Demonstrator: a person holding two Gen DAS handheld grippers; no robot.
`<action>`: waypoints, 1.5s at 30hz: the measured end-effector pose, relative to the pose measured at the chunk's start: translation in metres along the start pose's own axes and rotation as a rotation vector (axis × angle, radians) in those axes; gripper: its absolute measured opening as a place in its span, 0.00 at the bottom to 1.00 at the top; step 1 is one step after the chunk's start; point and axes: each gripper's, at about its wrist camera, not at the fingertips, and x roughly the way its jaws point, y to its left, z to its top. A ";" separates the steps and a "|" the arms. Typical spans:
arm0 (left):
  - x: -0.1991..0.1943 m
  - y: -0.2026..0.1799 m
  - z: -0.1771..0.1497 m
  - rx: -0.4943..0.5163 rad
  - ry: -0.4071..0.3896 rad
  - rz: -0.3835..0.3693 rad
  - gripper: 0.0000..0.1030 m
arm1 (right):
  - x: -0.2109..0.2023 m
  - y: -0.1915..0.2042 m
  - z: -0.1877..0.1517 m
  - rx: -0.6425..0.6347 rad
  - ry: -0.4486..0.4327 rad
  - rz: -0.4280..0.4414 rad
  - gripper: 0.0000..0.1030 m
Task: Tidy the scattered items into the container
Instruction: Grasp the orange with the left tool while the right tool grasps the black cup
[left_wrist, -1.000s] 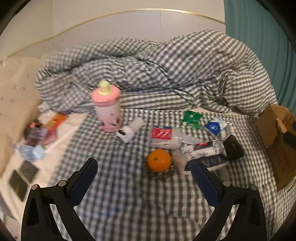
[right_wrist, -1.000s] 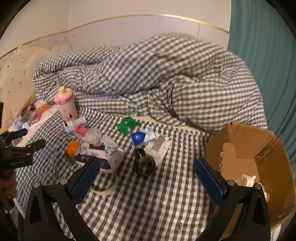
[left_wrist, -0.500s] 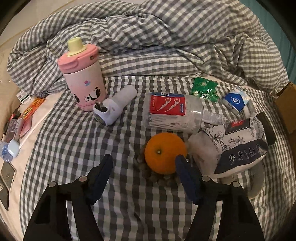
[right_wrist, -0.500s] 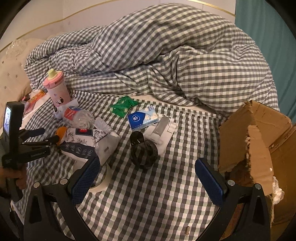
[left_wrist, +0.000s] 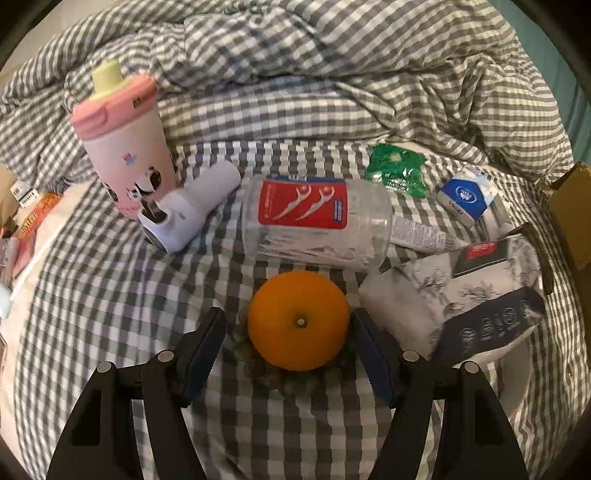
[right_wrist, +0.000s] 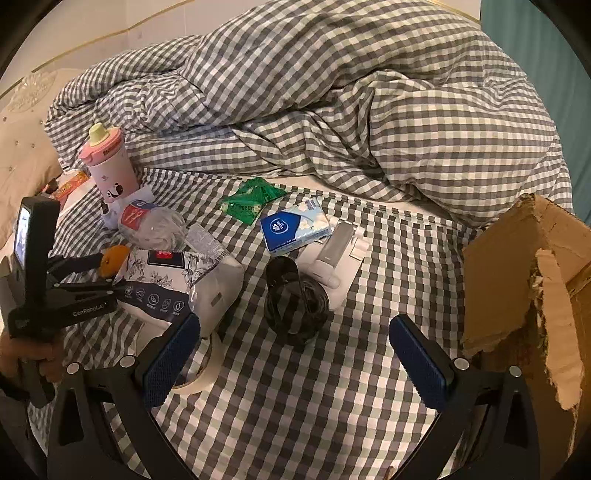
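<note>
The left gripper is closing its jaws around the round orange fruit, which sits between the blue pads, not yet pressed. The right gripper stands wide and empty, with the torn brown cardboard box just right of it.

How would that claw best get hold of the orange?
Across its widest middle, coming down from above. The orange is round, stem end facing up, resting on a bead bracelet. The left claw is closing with a pad on either side, not yet pressing.
</note>
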 end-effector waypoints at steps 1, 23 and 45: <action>0.001 0.001 -0.001 -0.010 -0.003 -0.013 0.65 | 0.002 0.000 0.000 0.000 0.003 0.000 1.00; -0.052 0.026 -0.001 -0.120 -0.108 0.016 0.55 | 0.082 -0.004 0.002 -0.010 0.107 -0.039 0.80; -0.096 0.020 0.001 -0.150 -0.173 0.025 0.55 | 0.103 -0.011 -0.002 0.008 0.133 -0.028 0.61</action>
